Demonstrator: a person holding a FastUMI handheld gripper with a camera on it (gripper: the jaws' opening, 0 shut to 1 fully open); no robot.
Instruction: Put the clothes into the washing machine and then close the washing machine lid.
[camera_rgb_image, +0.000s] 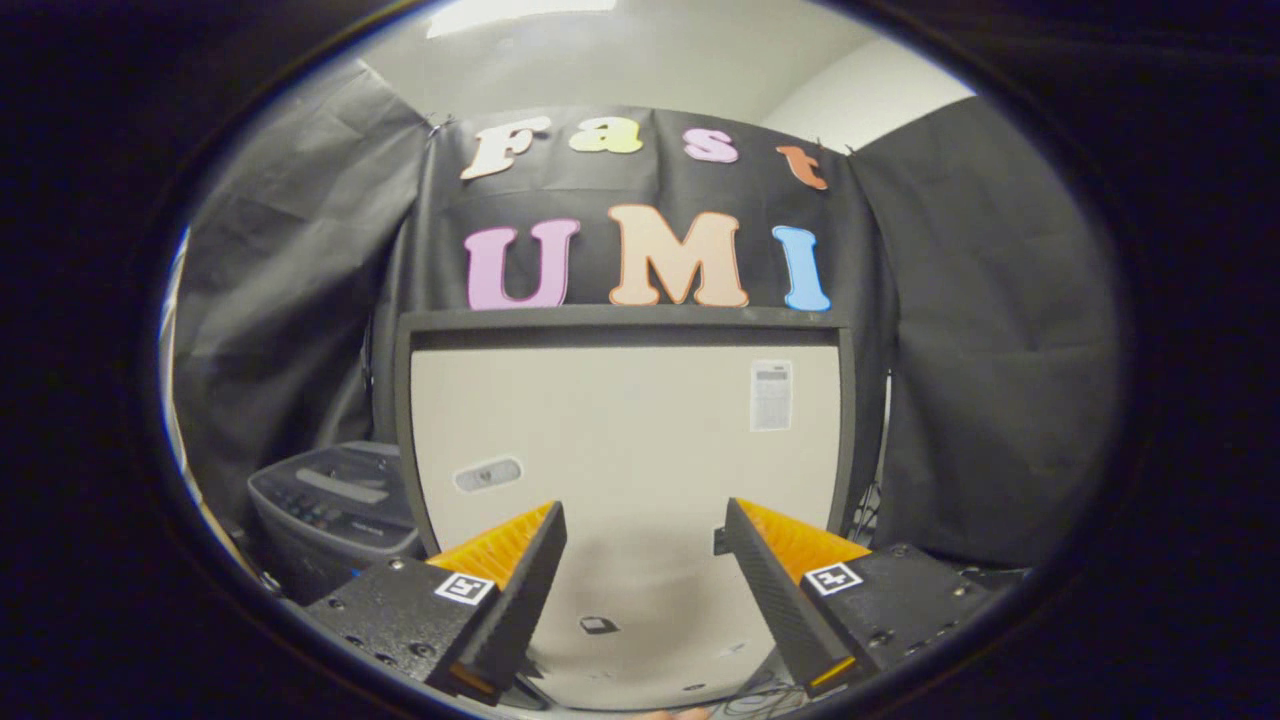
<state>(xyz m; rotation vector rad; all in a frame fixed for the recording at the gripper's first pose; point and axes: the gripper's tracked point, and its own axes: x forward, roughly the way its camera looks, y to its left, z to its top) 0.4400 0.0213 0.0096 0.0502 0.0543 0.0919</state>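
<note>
The washing machine lid stands raised just ahead of me, a pale beige panel in a dark frame that faces my fingers. A white label sits on its upper right and a small grey oval patch on its lower left. My gripper is open, its fingers spread wide in front of the lower part of the lid, with nothing between them. Whether the fingertips touch the panel I cannot tell.
A dark grey control panel with buttons lies to the left of the lid, beyond my left finger. Black cloth walls close in behind and on both sides. Thin cables lie below my right finger.
</note>
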